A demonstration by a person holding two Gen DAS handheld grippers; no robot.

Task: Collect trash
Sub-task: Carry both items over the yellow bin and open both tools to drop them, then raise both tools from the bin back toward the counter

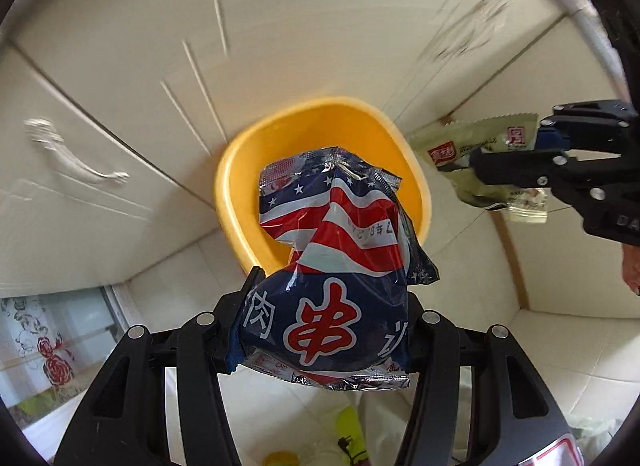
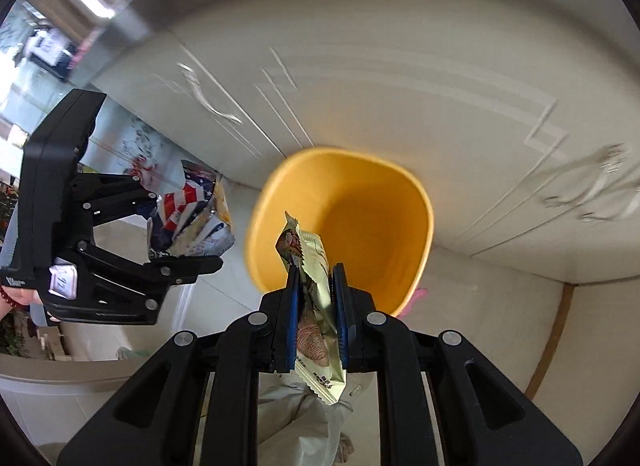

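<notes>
two wrappers held above the yellow bin

item one: flag-print snack bag (image 1: 332,266), clenched in the left gripper (image 1: 328,322), hanging over the mouth of the yellow bin (image 1: 240,169) on the tiled floor (image 1: 560,346), likely so a release drops it inside. item two: pale green wrapper (image 2: 312,290), pinched flat between the blue pads (image 2: 290,306) of the right gripper (image 2: 314,306), just short of the bin rim. white cabinet doors (image 1: 120,85) behind.

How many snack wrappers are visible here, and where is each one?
2. The flag-patterned wrapper is between the left gripper fingers; the pale green wrapper is between the right gripper fingers. Others may be hidden.
</notes>
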